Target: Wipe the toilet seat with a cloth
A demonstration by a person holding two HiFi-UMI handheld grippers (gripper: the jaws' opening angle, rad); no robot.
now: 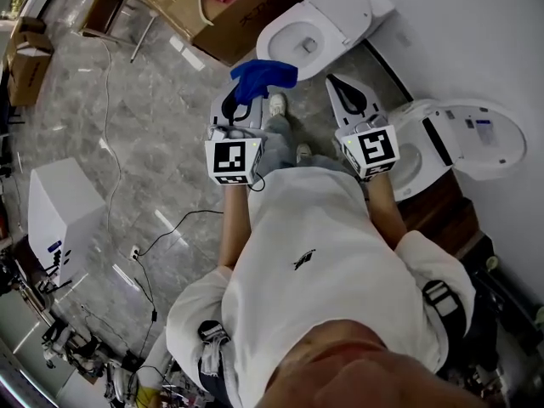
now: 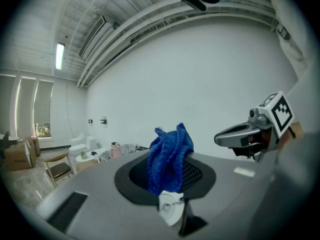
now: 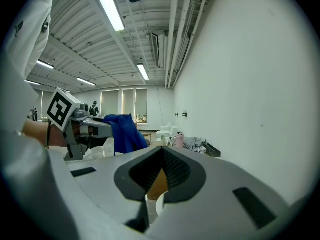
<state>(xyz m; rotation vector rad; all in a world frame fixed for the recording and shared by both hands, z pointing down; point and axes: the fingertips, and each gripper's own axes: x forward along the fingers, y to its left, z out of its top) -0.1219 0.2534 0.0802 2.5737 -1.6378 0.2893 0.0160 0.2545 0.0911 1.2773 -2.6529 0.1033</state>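
Head view: the left gripper [image 1: 241, 102] is held out at waist height, with the blue cloth [image 1: 264, 76] bunched at its tip. The cloth is in the air, short of the toilet [image 1: 327, 11] ahead and not touching it. The seat [image 1: 276, 32] is down and its ring is bare, with the lid raised behind it. The right gripper [image 1: 343, 92] is level with the left one and carries nothing. A second toilet [image 1: 433, 134] stands to the right and a box [image 1: 212, 11] to the left.

Left gripper view: the jaws are clamped on the cloth [image 2: 170, 156], which stands up as a wad above the pads. The grip looks firm, but only a small tuft is free.

Right gripper view: the jaws are closed pad to pad and empty. The left gripper [image 3: 90, 128] and the cloth [image 3: 122, 131] show alongside.

Step in hand (judgement): carry the cloth to the seat and start wiping.
- Step closer first, since the reach looks long.
- Tip the left gripper down so the cloth, not the jaw tips, meets the ring.
- Press lightly and follow the ring round in one sweep.
- Keep the right gripper clear of the bowl.
- Risk: the wad may slip out under drag.
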